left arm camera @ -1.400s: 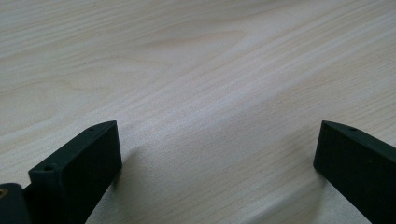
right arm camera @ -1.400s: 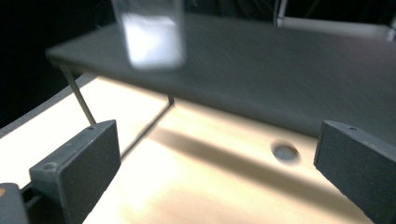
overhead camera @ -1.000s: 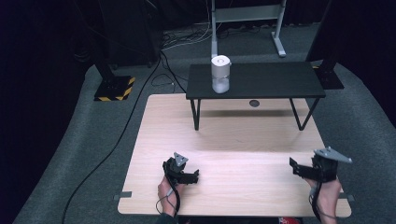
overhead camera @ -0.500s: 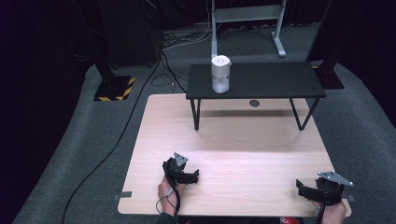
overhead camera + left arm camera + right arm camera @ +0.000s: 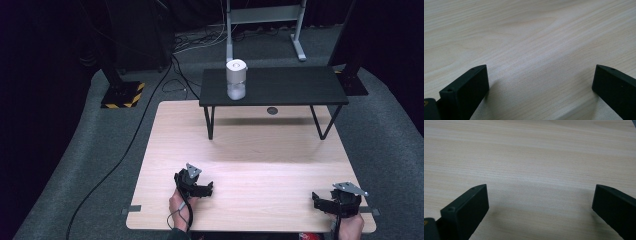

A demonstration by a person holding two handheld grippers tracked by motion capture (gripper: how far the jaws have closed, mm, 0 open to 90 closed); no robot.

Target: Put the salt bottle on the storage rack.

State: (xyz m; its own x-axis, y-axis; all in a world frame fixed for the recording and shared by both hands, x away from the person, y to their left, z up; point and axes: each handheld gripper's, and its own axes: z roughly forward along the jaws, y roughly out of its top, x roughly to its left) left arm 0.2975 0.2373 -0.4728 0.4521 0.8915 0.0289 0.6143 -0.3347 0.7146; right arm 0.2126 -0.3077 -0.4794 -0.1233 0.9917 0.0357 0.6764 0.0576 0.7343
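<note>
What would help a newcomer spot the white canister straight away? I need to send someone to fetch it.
Start from the pale wooden table; at its far edge stands a low black side table on thin legs. The white canister stands upright on the left part of that black top. It is a pale cylinder with a round white lid, and a small round disc lies on the wood below.

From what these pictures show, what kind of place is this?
Probably a recording studio or lab: a bare wooden table ringed by dark curtains, cables over grey carpet, and a weighted stand base with hazard stripes.
</note>
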